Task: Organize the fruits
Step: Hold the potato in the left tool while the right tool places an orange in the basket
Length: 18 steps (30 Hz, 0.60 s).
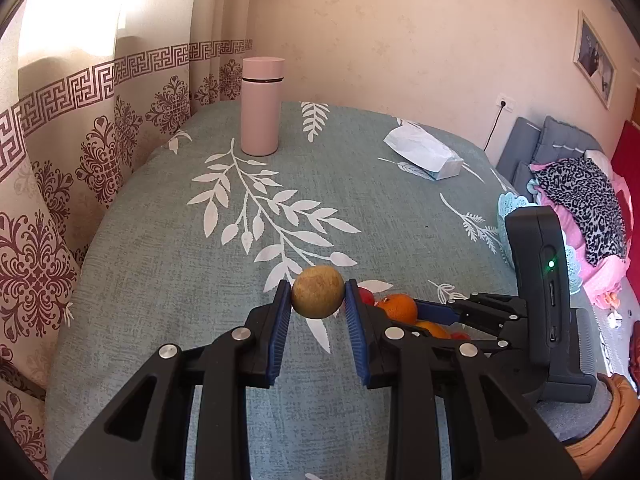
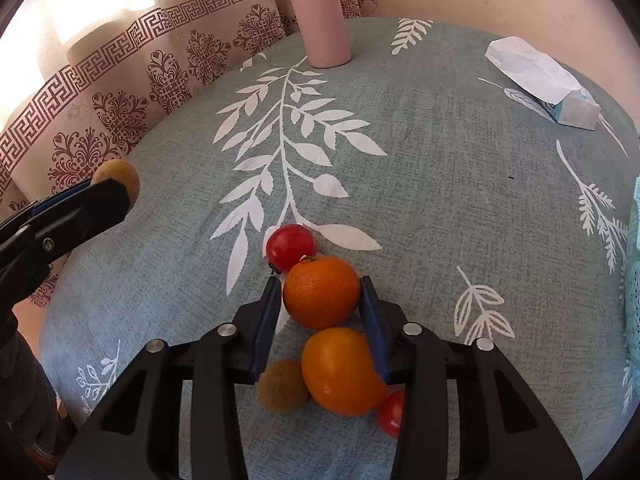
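My left gripper [image 1: 317, 296] is shut on a round brownish-yellow fruit [image 1: 317, 297] and holds it above the table; the same fruit [image 2: 117, 179] shows at the left of the right wrist view. My right gripper [image 2: 321, 296] has its jaws around an orange [image 2: 322, 297], touching both sides, with the orange resting among the other fruits. A red tomato [image 2: 290, 246] lies just beyond it. A yellow-orange fruit [image 2: 340, 372], a brown fuzzy fruit [image 2: 280, 386] and a second red tomato [image 2: 392, 414] lie under the gripper.
A pink flask [image 1: 261, 106] stands at the far side of the teal leaf-print tablecloth [image 1: 180, 260]. A white tissue pack [image 2: 544, 80] lies far right. A light-blue lacy basket [image 2: 634, 280] sits at the right edge. Curtains hang left.
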Available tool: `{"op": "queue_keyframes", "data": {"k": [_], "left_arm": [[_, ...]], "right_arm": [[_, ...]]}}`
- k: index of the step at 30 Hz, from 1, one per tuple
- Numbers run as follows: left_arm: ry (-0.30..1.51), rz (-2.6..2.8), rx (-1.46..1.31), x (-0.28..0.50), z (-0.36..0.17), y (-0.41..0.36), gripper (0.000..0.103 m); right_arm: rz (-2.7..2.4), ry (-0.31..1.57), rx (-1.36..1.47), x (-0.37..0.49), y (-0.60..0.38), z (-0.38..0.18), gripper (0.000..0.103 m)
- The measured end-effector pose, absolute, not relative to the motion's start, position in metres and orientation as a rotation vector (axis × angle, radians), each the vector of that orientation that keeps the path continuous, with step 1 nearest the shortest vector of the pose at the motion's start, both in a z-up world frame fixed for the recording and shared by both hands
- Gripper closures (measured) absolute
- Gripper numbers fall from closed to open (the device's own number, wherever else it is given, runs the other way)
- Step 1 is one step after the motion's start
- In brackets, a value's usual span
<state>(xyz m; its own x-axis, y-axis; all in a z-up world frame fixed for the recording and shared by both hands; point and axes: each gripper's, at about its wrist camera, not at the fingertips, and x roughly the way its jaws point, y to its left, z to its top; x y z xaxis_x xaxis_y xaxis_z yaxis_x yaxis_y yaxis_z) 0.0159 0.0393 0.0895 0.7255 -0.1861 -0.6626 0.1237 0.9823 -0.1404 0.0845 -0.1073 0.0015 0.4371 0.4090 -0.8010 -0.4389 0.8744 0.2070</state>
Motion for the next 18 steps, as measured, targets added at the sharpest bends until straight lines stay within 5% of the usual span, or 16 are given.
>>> {"op": "queue_keyframes", "data": {"k": [18], "left_arm": [[0.757,-0.199,-0.061,0.016,0.082,0.023,0.075]], "right_arm": [[0.436,0.799,0.158,0.062,-0.189,0.066,0.064]]}}
